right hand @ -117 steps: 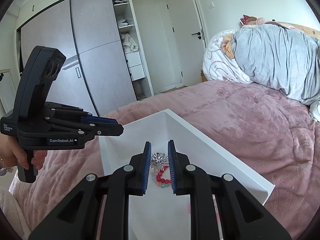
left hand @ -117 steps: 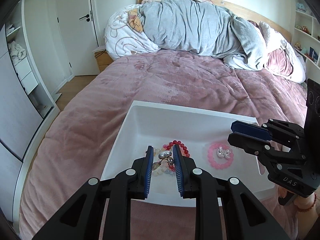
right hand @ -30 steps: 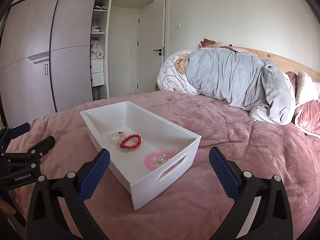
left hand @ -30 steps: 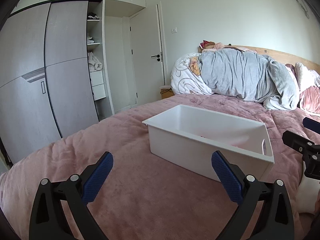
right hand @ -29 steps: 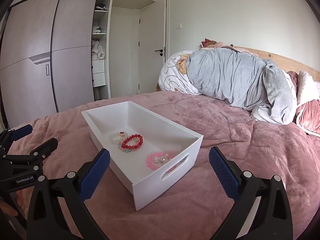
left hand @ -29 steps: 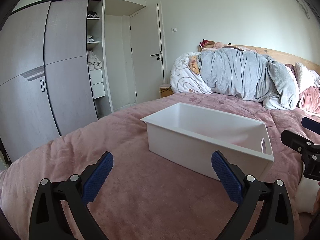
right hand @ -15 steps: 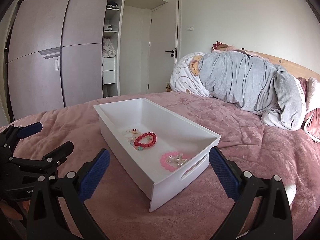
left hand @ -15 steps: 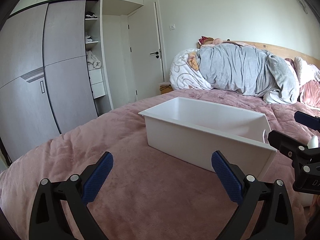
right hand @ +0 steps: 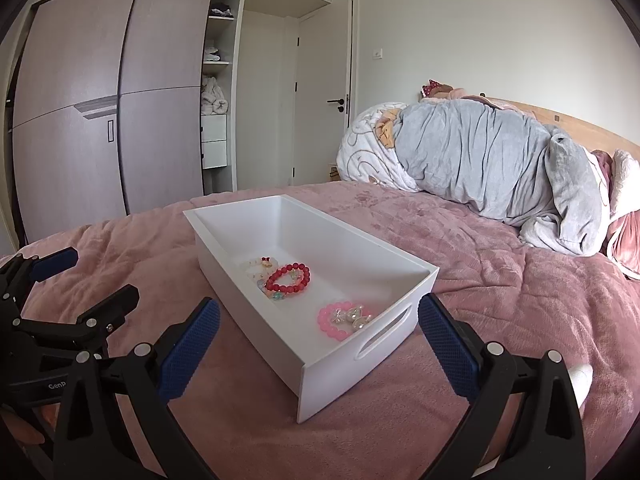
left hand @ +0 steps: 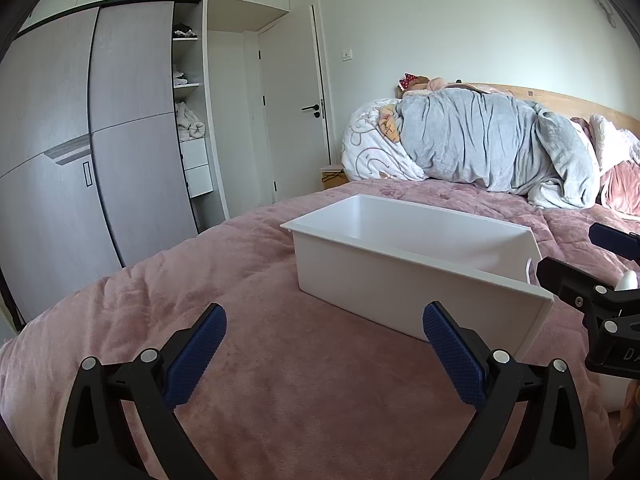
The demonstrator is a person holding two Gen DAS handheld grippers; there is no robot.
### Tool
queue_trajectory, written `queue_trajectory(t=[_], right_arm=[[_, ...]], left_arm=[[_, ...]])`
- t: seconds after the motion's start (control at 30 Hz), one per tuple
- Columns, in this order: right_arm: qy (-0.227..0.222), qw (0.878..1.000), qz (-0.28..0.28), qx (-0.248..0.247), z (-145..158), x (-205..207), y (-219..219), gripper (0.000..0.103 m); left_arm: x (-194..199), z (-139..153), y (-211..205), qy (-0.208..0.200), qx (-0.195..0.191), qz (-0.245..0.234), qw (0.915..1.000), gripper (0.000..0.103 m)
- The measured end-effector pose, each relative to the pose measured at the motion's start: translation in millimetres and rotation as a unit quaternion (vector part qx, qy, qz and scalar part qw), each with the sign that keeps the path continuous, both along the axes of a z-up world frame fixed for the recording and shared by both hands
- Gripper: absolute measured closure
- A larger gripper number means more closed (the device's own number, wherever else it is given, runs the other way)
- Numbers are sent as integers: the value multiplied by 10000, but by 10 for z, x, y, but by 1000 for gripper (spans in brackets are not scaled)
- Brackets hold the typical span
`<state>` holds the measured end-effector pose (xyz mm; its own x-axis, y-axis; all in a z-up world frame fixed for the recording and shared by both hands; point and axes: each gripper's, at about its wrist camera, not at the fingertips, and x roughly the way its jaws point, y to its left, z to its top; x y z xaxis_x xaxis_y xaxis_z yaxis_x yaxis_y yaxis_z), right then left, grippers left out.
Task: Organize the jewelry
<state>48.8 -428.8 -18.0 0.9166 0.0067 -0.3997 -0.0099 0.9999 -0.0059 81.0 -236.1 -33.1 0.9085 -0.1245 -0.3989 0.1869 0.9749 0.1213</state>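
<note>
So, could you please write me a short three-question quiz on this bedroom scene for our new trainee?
1. True or false: the red bead bracelet lies inside the white bin.
2. Multiple choice: the pink bead bracelet lies nearest to which part of the bin? A) the end with the handle slot; B) the far end toward the wardrobe; C) outside it, on the pink bedspread.
3. Fill in: the left tool and the right tool are both ____, gripping nothing.

Key: 1 true; 2 A; 3 open.
</note>
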Motion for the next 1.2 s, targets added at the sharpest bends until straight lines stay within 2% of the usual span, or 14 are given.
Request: queue_trajectory(t=[0.17, 0.37, 0.57, 0.8, 0.93, 1.1, 1.2], right_arm=[[27, 10000, 31, 0, -10, 13, 12, 5], [56, 10000, 52, -33, -26, 24, 30, 5], [63, 9999, 72, 37, -35, 23, 24, 5], [84, 9999, 77, 34, -32, 33, 26, 5], [106, 9999, 30, 100, -40, 38, -19, 5], [94, 9999, 22, 74, -38, 36, -29, 5], [86, 9999, 2, 77, -37, 35, -32, 5]], left_arm=[[-52, 7, -21, -132, -14, -88, 9999, 3], [-51, -3, -10, -91, -108, -88, 9999, 3], [-51, -1, 0, -168, -158, 175, 9996, 3], [-57, -33, -44, -101, -172, -40, 9998, 4], [-68, -36, -8, -105, -385, -153, 9991, 4], [-127, -25, -21, -310, -253, -120, 9991, 4], [-160, -29, -12, -354, -321, -186, 9987, 4]])
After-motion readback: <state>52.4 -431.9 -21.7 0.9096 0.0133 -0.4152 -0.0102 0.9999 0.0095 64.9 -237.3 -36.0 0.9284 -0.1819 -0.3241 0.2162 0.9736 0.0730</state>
